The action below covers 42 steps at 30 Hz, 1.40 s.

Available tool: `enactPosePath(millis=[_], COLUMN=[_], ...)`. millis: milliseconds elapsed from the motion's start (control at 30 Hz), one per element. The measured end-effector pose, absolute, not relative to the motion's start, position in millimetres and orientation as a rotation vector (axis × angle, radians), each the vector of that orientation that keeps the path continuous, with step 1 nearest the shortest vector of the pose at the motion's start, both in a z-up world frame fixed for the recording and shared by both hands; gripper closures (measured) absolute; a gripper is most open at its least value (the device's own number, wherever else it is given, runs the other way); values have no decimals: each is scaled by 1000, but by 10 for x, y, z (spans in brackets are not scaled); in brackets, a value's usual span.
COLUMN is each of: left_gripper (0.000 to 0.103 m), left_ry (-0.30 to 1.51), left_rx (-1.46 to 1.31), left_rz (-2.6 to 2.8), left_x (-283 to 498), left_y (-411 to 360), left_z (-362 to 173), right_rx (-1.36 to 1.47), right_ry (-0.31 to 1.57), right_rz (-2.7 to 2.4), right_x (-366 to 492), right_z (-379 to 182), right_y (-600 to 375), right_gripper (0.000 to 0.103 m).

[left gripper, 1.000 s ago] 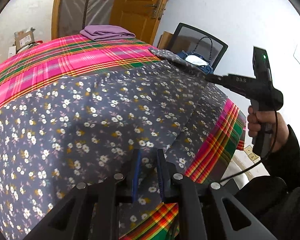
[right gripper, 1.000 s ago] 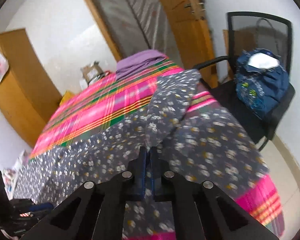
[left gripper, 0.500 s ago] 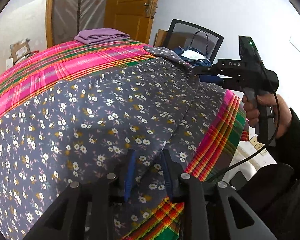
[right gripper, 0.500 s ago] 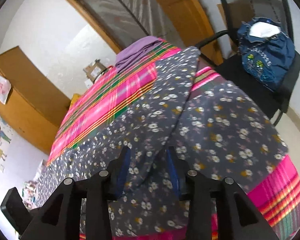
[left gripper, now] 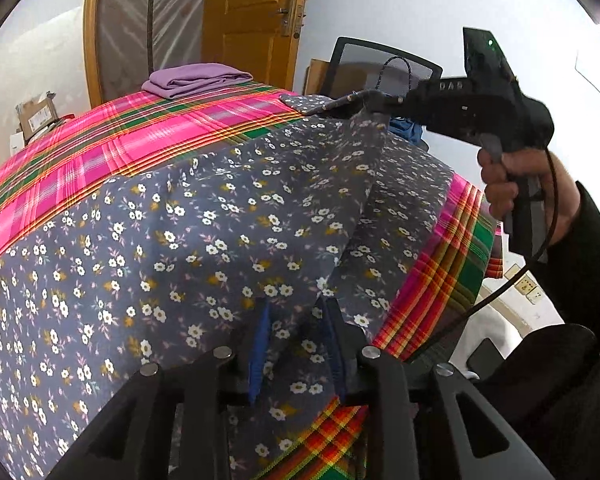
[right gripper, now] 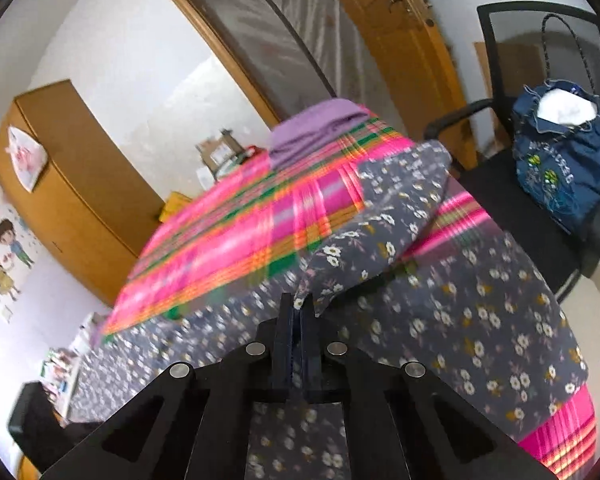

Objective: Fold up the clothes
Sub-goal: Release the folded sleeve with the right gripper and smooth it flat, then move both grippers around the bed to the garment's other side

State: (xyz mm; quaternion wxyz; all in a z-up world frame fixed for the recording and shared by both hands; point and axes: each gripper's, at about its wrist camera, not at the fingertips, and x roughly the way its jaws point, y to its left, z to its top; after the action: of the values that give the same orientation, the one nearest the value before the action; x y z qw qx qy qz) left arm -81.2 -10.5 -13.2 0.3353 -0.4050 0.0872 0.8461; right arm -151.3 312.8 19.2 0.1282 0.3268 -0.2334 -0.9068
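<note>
A dark grey floral garment (left gripper: pixel 220 240) lies spread over a table covered in pink plaid cloth (left gripper: pixel 140 148). My left gripper (left gripper: pixel 296 344) is at the garment's near edge, jaws open, blue pads apart with floral cloth lying loosely between them. To the far right, a hand (left gripper: pixel 512 184) holds my right gripper (left gripper: pixel 360 100), which is shut on a fold of the garment and lifts it off the table. In the right wrist view the right gripper (right gripper: pixel 296 312) pinches the fold's edge, and the garment (right gripper: pixel 460 320) drapes over the table's right end.
A folded purple cloth (left gripper: pixel 198 80) lies at the table's far end, also visible in the right wrist view (right gripper: pixel 320 128). A black chair (right gripper: pixel 540 208) with a blue bag (right gripper: pixel 560 160) stands off the right end. A wooden cabinet (right gripper: pixel 68 184) and a door (left gripper: pixel 256 12) stand behind.
The right gripper opened, then shut again on a fold of the garment and raised it a little. The left gripper's jaws spread apart over the near edge.
</note>
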Motion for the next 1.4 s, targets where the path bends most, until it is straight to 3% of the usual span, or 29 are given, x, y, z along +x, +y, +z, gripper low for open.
enactPosePath(millis=[167,200,267,333,667,900,1033,1233,1400], left_gripper=[78,80,97,100,101,100,93,91,91], left_ry=[263,264,257,221,196,196,91,-68,-173], left_rx=[-1057,-1053,-1041,-1023,-945,-1057,-1056,-1008,-1079], left_rz=[2247,2255,2278,2285,2213,2119,2074,2068,2283], left_x=[-812,-807,-803,-800,-575,-621,-610,-487,-497], left_y=[-83,-89,-119,-175,-267,-203,-321,-758,-1287], left_z=[-140,-140,-119,-75,134,-161,-101,9,-53], right_rx=[922,918,905,893,863,1043,1133,1117,1009], right_ry=[-689,-692,-700,-705,-738,-742,-719,-600,-517], right_rz=[-2633,-2633,-2632,-2633,-2663,-2678,-2681,-2795,-2772], right_x=[-1505,-1504,-1498,-1487,-1176,-906,-890,-782,-760], right_z=[256,264,284,302,329,-81,-283,-162,-7], right_y=[3089,3089,3099,3107,3214,3289,3300,3377,3263], right_gripper=[100,100,100,100,101,101,100,92,92])
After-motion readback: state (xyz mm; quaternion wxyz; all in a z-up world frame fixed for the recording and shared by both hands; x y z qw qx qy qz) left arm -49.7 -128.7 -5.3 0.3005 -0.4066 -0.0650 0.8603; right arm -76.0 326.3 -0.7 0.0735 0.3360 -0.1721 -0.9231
